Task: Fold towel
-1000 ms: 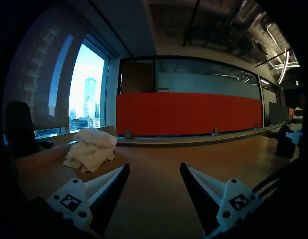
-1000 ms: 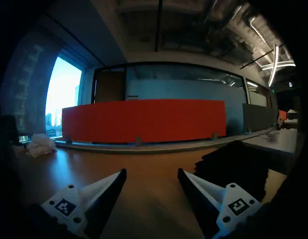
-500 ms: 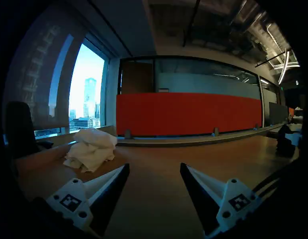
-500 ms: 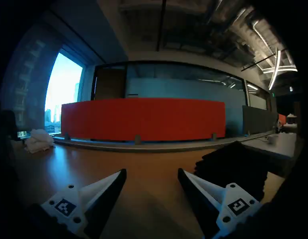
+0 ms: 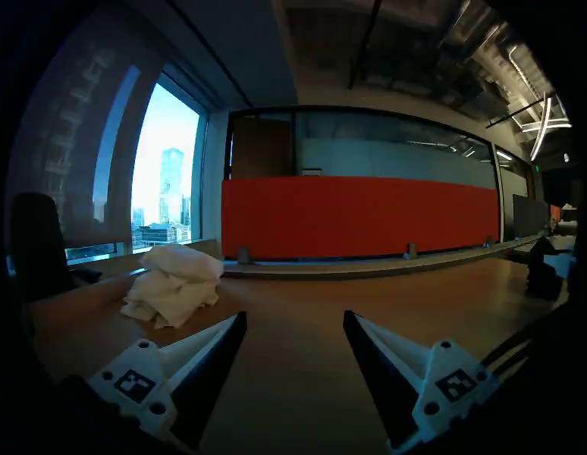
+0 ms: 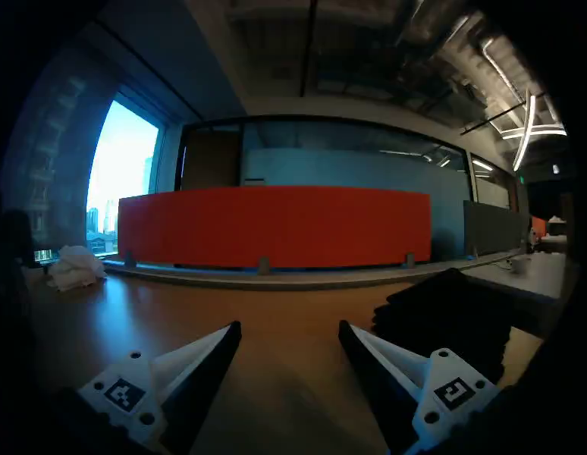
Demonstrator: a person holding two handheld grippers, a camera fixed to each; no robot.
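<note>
one towel [image 5: 174, 284], seemingly near desk [image 5: 309, 307] edge

I noted: towel [image 5: 172, 284] white; table [image 5: 415, 292] warm brown; partition [image 5: 358, 216] red; cloth stack [image 6: 445, 322] black; left hand-held gripper [image 5: 294, 314] white, black inside, with black-and-white checker tags.

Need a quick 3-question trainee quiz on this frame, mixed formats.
1. True or false: the white towel lies folded flat on the table.
2. The left gripper holds: A) the towel B) nothing C) a cup
3. Fill in: the dark stack lies close to the ___ gripper.
Key: 1 false, it is crumpled; 2 B, jaws open; 3 right gripper.
</note>
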